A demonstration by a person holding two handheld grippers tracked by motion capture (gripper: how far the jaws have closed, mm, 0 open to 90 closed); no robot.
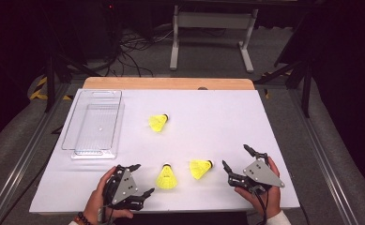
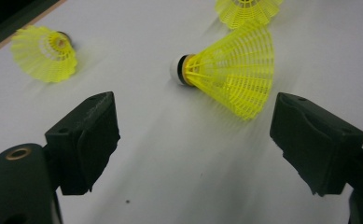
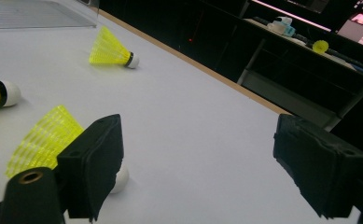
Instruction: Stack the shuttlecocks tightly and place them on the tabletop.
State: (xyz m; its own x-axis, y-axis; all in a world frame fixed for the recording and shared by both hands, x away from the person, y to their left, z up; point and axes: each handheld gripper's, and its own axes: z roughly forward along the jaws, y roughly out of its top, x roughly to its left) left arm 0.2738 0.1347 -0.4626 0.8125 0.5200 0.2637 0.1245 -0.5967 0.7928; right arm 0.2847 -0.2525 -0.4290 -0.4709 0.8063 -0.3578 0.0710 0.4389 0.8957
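Three yellow shuttlecocks lie on the white table (image 1: 227, 117). The far one (image 1: 158, 123) is near the table's middle. A second one (image 1: 166, 177) lies just right of my left gripper (image 1: 142, 179), which is open and empty. In the left gripper view this shuttlecock (image 2: 230, 70) lies ahead of the spread jaws, cork to the left. The third shuttlecock (image 1: 201, 168) lies just left of my right gripper (image 1: 235, 155), also open and empty. In the right gripper view it (image 3: 44, 140) is partly hidden behind the left jaw.
A clear plastic tray (image 1: 95, 123) stands at the table's left side, its near corner showing in the right gripper view (image 3: 30, 14). The table's wooden far edge (image 1: 171, 83) borders a dark floor with cables and a desk frame (image 1: 213, 28).
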